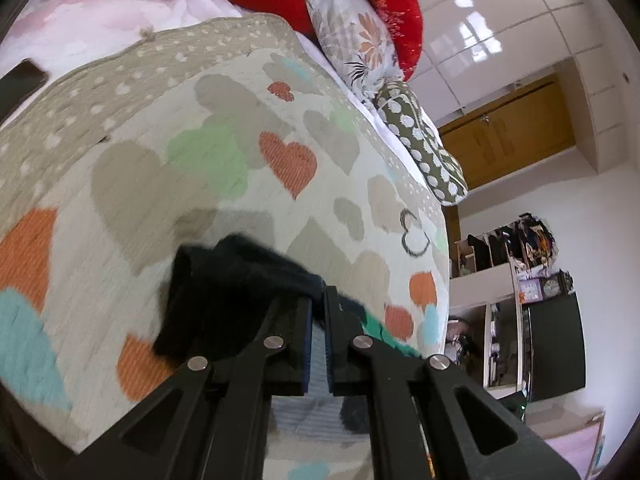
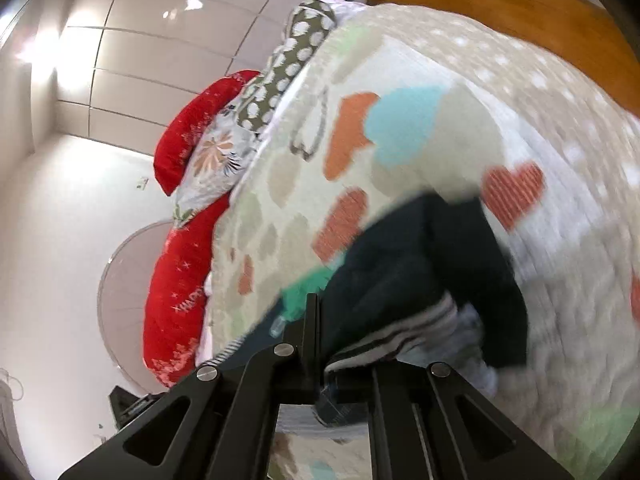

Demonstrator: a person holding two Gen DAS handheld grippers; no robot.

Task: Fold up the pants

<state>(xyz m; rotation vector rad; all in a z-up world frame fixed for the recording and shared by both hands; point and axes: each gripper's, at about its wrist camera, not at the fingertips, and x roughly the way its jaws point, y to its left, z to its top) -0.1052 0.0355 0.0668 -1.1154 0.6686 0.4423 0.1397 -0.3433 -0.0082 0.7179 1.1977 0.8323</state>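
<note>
The dark navy pants [image 1: 224, 292] hang in a bunch over the heart-patterned quilt [image 1: 200, 152]. My left gripper [image 1: 319, 300] is shut on a fold of the pants, with cloth pinched between the blue pads. In the right wrist view the pants [image 2: 420, 264] drape over my right gripper [image 2: 320, 320], which is shut on their edge near the grey and white striped waistband [image 2: 416, 328]. The right finger of that gripper is hidden under the cloth. The view is motion-blurred.
Red pillows [image 1: 384, 4], a floral pillow [image 1: 352, 36] and a polka-dot cushion [image 1: 424, 148] lie at the bed's head. A dark phone-like object [image 1: 20, 80] lies at the far left. Shelves and a wooden wardrobe [image 1: 508, 128] stand beyond the bed.
</note>
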